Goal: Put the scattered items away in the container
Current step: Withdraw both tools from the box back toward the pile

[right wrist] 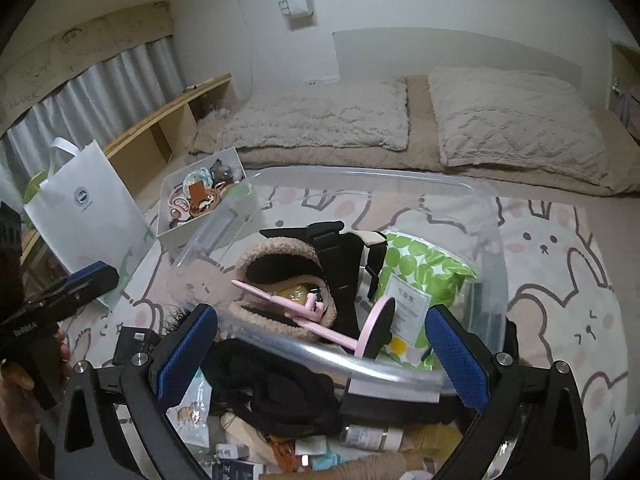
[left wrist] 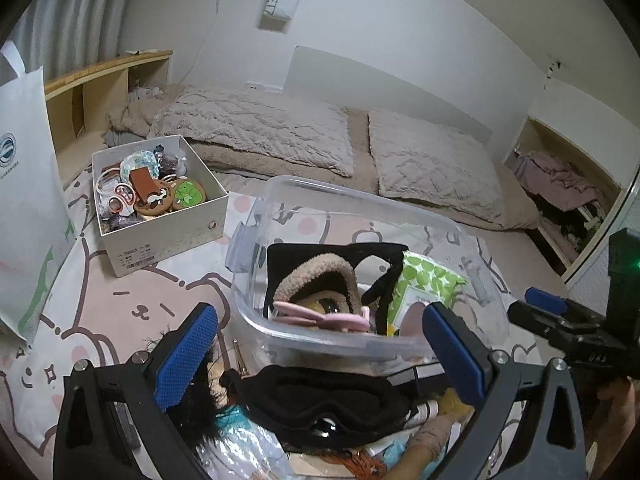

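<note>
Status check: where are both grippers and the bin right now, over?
Both hand-held grippers open, empty: left, right. Clear bin part-filled, green-dotted pouch inside. Black fabric and clutter loose in front. Nothing blocking.

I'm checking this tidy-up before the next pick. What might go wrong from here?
The clear plastic bin is already crowded, and the pink mirror leans against its near wall, so another item may knock it over. The loose pile below the open right hand-held gripper is tangled; grabbing the black fabric may drag neighbours along.
</note>
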A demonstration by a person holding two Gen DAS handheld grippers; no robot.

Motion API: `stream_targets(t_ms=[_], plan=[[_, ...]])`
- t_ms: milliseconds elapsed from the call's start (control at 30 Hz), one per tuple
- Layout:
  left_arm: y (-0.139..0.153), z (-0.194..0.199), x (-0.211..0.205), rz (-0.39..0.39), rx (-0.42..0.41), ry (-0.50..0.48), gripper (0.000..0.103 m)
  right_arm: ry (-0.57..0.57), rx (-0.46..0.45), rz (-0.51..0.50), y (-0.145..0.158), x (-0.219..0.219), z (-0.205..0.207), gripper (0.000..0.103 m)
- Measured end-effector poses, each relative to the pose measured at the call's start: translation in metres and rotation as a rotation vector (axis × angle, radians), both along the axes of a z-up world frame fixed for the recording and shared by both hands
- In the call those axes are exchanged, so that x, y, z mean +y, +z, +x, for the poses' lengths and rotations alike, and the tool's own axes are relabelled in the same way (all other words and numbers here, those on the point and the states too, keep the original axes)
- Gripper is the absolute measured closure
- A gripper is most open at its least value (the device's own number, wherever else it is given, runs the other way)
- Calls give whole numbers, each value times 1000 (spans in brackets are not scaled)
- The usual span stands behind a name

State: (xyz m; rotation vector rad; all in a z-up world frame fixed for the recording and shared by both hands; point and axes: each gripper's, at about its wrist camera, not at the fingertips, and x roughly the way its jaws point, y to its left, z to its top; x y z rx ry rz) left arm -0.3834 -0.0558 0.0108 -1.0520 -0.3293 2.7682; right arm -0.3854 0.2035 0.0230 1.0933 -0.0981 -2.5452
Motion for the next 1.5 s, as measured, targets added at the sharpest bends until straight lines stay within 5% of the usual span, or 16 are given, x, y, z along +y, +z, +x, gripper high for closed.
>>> stream_targets(t_ms=[1000, 1500], plan=[[9, 166, 21, -51, 173, 10, 0, -77, 203, -20, 15, 39, 180, 0], [0, 253, 25, -138, 243, 44, 0, -96, 292, -40, 3, 44, 264, 0]])
